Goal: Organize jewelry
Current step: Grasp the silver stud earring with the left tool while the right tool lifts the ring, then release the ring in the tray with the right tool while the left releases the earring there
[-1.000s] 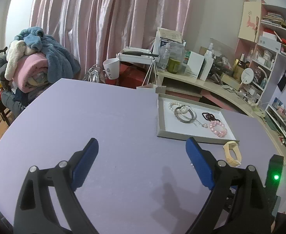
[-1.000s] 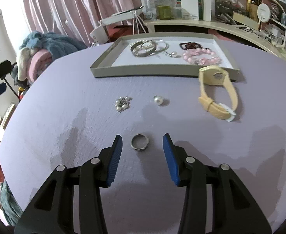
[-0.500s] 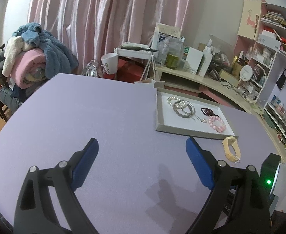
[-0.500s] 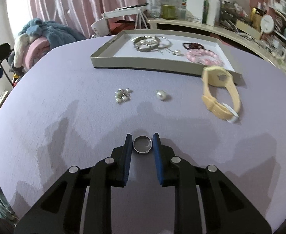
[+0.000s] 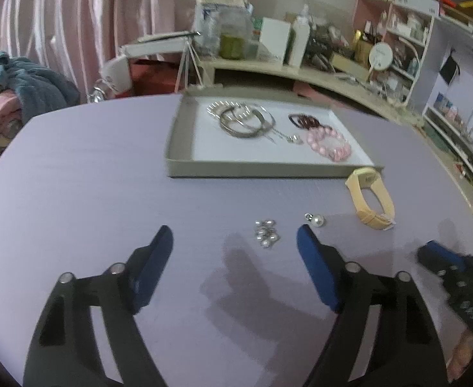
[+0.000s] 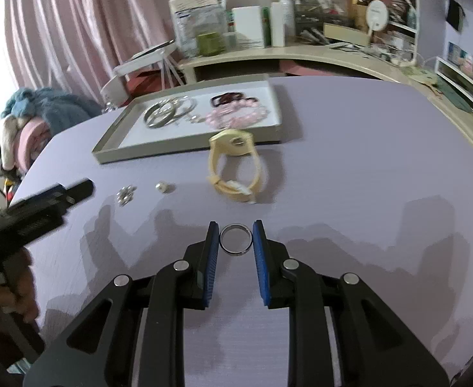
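Blue pads, right gripper (image 6: 236, 242): clamped on the silver ring (image 6: 236, 239), 1 pad on each side. 1 second ago these pads stood apart around the ring on the table; half a second ago they had closed to it.
Ring position: held level between the pads, seemingly just above the lilac table top (image 6: 349, 193), though I cannot tell whether it has left the surface.
Meaning for the task: the pickup looks done, so the carry to the tray is probably next.
Left gripper (image 5: 235, 242): wide apart and holding nothing. It has swung since half a second ago, and the loose pieces now lie in front of it.
Pearl cluster (image 5: 266, 233): on the table just ahead of the left gripper, between the lines of its 2 fingers.
Single pearl charm (image 5: 317, 220): just beside the tip of the left gripper's right-hand finger.
Yellow watch (image 6: 236, 164): lying on its side, its face end close against the tray's near wall; whether they touch I cannot tell.
Grey tray (image 6: 185, 148): farther back, white inside, already holding silver bangles (image 6: 165, 114), a dark bracelet (image 6: 231, 97) and a pink bead bracelet (image 6: 236, 116).
Left to sort: 4 pieces, counting the ring.
Risk: a thin ring may slip or tip between flat pads during the carry.
Background: pink curtain (image 6: 75, 32) and a cluttered desk, blurred.
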`<state>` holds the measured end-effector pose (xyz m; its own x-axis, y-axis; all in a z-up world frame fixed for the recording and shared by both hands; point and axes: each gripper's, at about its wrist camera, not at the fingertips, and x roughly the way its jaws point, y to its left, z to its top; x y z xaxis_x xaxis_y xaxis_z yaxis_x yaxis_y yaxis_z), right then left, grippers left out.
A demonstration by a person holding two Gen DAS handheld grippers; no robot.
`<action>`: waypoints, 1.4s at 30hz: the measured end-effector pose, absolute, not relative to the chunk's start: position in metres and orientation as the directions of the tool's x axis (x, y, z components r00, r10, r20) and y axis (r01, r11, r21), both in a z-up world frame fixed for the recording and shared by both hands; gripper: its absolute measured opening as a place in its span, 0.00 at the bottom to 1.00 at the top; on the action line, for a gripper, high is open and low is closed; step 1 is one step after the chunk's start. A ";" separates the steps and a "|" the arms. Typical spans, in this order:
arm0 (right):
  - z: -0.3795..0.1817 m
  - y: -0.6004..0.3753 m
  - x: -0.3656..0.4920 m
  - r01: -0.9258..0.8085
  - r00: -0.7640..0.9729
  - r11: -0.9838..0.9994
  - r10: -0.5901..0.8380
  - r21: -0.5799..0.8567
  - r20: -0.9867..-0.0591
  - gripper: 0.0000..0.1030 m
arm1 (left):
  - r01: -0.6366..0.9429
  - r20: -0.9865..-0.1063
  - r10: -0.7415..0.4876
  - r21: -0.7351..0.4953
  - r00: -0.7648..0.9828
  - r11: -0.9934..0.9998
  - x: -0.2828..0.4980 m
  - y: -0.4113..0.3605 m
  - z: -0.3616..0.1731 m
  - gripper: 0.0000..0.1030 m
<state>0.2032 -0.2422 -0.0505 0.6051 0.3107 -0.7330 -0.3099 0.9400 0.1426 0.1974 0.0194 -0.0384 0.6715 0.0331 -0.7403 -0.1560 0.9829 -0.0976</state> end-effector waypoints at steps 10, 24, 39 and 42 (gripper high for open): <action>-0.049 -0.264 0.209 -0.245 0.615 0.954 0.292 0.174 -0.732 0.22 | -0.135 -0.790 0.035 -0.060 0.612 0.989 0.229 -0.004 -0.068 0.49; -0.039 -0.266 0.215 -0.244 0.627 0.949 0.311 0.199 -0.715 0.22 | -0.119 -0.769 0.001 -0.098 0.639 0.988 0.221 0.000 -0.060 0.05; 0.030 -0.234 0.246 -0.368 0.705 0.905 0.421 0.213 -0.571 0.22 | -0.097 -0.635 -0.029 -0.163 0.772 0.982 0.206 0.043 0.064 0.05; 0.042 -0.228 0.254 -0.386 0.717 0.898 0.436 0.210 -0.544 0.22 | -0.089 -0.610 -0.026 -0.158 0.792 0.983 0.210 0.047 0.084 0.05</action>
<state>0.2539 -0.2275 0.0417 0.7173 0.4358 -0.5436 -0.3863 0.8981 0.2102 0.2100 0.0465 0.0836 0.7920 -0.0259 -0.6100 -0.0894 0.9834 -0.1579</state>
